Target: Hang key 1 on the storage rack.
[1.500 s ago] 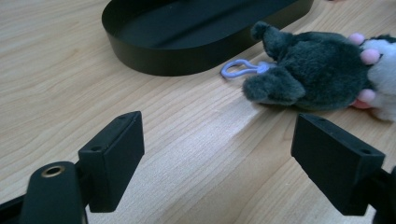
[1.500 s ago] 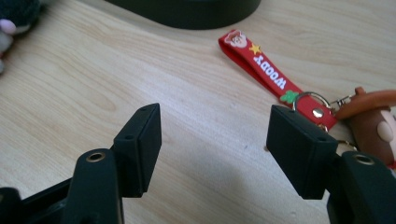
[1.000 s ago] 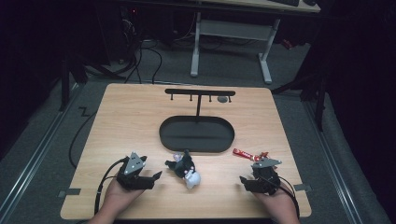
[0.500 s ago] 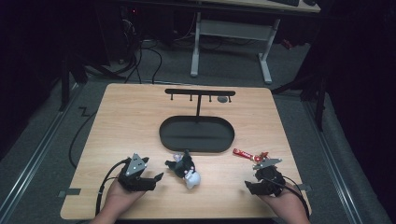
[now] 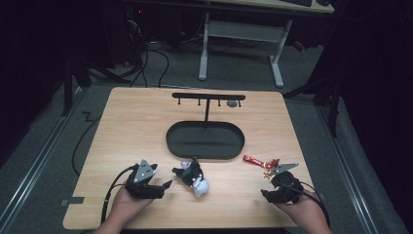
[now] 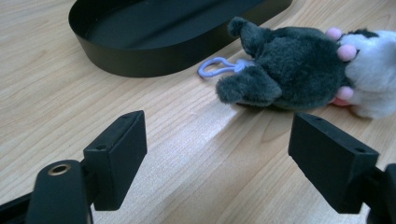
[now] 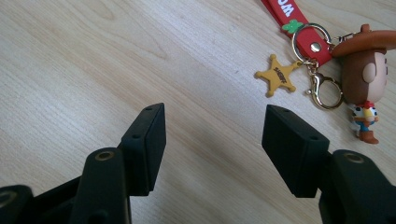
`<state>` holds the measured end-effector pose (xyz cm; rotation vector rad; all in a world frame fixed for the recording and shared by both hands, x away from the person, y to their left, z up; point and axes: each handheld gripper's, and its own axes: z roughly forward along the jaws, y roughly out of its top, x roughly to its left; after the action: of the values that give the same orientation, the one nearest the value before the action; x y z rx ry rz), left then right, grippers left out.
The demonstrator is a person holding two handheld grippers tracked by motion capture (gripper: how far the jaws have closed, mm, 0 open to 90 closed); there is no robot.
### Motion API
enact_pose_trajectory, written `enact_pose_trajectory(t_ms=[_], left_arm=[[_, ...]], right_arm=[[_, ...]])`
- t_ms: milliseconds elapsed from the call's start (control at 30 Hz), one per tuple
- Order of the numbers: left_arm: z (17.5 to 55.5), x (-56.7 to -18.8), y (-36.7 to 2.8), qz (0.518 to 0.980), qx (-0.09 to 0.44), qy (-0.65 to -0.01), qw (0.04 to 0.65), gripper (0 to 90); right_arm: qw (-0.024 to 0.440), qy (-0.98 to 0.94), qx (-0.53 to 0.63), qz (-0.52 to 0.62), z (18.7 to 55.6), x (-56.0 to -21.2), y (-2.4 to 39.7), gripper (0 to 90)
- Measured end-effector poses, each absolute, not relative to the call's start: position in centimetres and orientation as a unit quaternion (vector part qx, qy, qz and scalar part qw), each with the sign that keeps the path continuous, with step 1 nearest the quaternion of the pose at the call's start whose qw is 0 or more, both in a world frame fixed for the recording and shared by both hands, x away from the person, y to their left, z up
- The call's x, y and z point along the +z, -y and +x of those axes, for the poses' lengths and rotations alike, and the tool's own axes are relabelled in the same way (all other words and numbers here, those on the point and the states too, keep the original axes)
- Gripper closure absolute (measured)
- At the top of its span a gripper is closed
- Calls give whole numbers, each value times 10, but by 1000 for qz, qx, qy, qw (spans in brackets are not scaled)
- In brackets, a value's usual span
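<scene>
The left gripper (image 5: 163,186) is resting low over the wooden table (image 5: 136,131) near its front edge, and in the left gripper view its jaws are standing wide apart with bare wood between them, gripping nothing. Just beyond that gap a plush toy keychain (image 6: 299,70) is lying on its side: dark grey fur with a white part and small pink toes, and a pale lilac clip (image 6: 219,67) sticking out toward the black oval tray (image 6: 140,56). In the high view the plush toy keychain (image 5: 193,175) is sitting just in front of the tray's near rim, a little to the right of the left gripper and not touching it. The right gripper (image 5: 265,194) is hovering close to the front right corner of the table; its jaws have just been closing a little, yet in the right gripper view they are still showing a clear gap with nothing between them. Ahead and to the right of those jaws a cowboy figure keychain (image 7: 364,74) is lying flat, with a red strap (image 7: 289,14), a yellow star charm (image 7: 279,74) and a gold clasp (image 7: 327,91) joined at its ring. At the far side of the tray a thin black hook stand (image 5: 207,97) is standing upright
</scene>
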<state>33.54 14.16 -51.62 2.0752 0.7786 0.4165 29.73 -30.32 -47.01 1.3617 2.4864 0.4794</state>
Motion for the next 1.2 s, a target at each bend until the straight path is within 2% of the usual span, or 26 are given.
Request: enact_pose_trajectory(t_ms=[333, 633, 1200], left_arm=[[334, -515, -143, 832, 167, -309, 429, 205], [332, -515, -143, 835, 163, -303, 430, 208], [333, -513, -142, 836, 160, -300, 430, 228]], right_arm=[[143, -869, 130, 456, 311, -463, 306, 423], [140, -851, 116, 493, 330, -460, 325, 408], [120, -835, 102, 527, 358, -465, 340, 424]])
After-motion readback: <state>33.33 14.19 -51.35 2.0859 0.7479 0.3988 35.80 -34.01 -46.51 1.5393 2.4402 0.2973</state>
